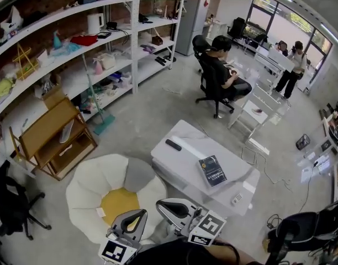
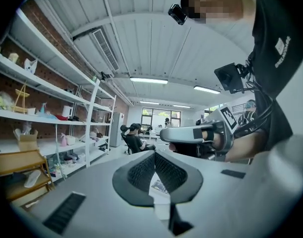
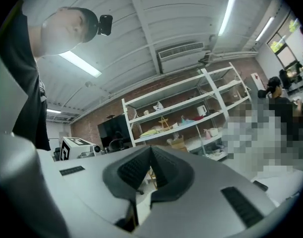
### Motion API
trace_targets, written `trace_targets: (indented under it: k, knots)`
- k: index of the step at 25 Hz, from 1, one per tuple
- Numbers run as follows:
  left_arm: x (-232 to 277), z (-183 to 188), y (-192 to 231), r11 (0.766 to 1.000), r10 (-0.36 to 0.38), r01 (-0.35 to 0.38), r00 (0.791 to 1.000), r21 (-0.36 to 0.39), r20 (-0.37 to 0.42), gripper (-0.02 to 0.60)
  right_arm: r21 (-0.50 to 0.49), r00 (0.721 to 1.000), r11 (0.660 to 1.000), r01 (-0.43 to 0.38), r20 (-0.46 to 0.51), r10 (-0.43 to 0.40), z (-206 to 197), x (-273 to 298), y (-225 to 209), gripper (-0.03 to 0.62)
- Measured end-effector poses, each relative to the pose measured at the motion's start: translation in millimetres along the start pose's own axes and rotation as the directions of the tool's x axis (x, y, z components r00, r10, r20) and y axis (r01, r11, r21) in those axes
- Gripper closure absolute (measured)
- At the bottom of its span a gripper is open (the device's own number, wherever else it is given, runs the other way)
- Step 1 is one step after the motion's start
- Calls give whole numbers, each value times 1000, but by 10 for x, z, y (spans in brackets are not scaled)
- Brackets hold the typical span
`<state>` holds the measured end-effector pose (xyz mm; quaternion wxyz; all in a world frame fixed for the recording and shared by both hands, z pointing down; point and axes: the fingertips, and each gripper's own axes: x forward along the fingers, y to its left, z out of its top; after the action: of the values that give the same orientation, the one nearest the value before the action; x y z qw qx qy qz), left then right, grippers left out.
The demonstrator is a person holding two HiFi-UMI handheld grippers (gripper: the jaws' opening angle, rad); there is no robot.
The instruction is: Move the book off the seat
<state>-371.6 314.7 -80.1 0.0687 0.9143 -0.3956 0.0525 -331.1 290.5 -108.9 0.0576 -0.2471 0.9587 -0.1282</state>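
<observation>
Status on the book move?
Done, by the look of it: the dark-covered book lies flat on the white low table, and the white petal-shaped seat with a yellow centre holds no book. In hand: nothing; the left hand-held gripper and right hand-held gripper are shut and empty. Left: nothing visible.

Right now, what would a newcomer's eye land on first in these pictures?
The dark book lying flat on the white low table at the centre of the head view, right of the flower-shaped seat with its yellow middle, which carries no book. At the bottom edge, the left gripper and right gripper are both shut and empty.
</observation>
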Motion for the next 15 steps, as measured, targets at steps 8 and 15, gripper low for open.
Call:
trace_targets:
  k: [8,15]
  knots:
    - [-258,368,18,994,106,-106,992,-13,62,575,-6,988,988,-153,7,153,352,150,206,580]
    - [-348,428,105,988,156,-153,984,-37,82,575,-23,973,973,-231,21,232,522,251,300,580]
